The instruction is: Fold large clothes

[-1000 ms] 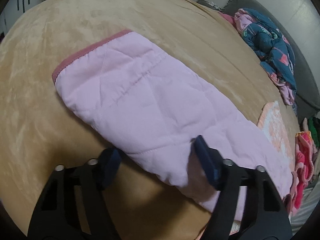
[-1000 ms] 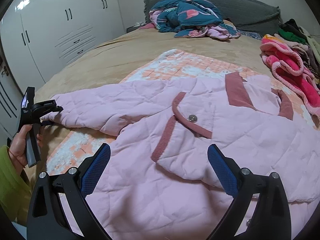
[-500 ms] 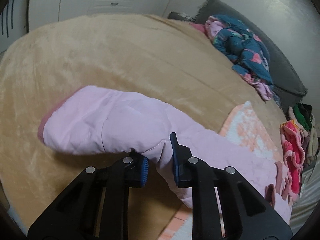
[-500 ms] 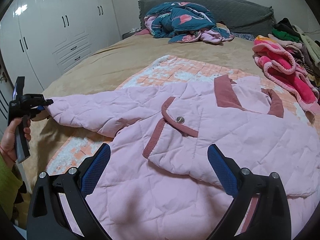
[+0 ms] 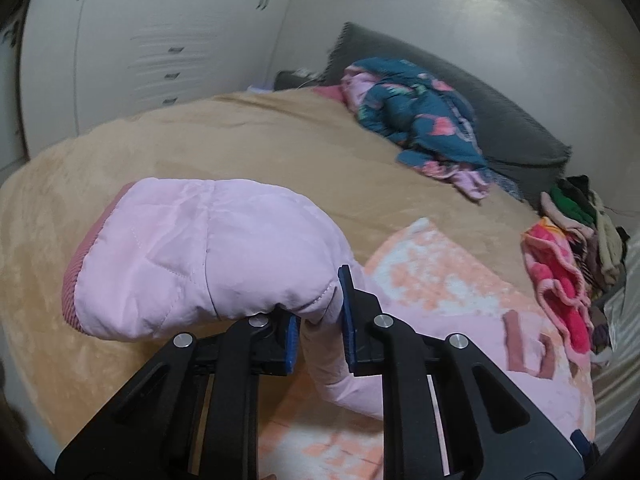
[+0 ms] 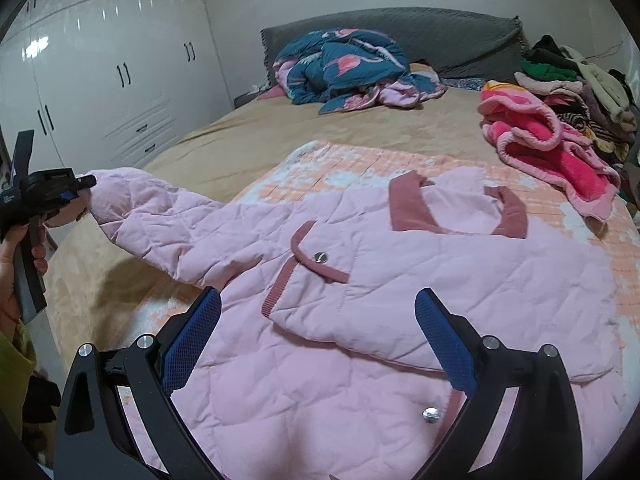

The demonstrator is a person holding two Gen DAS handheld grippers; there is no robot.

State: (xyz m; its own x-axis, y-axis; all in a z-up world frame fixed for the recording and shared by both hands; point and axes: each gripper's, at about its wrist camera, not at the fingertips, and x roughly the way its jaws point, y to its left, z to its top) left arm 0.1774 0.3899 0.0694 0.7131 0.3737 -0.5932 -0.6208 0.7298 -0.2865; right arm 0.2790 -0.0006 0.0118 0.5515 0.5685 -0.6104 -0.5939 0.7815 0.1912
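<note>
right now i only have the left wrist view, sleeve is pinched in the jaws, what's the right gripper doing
Observer: The right gripper is open, hovering over the pink jacket front, holding nothing.
Operator: is the jacket body flat
Observer: Mostly; it lies collar-up on the peach blanket, with one front flap folded over.
Operator: how does the sleeve look from there
Observer: The sleeve is lifted off the bed, stretched toward the left gripper.

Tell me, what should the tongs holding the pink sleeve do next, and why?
Probably carry the sleeve across onto the chest of the pink jacket and lay it flat. The left tongs are shut on the sleeve near its cuff, lifted off the tan bedspread, while the jacket's body lies spread out. The right tongs hover open over the jacket, holding nothing.
</note>
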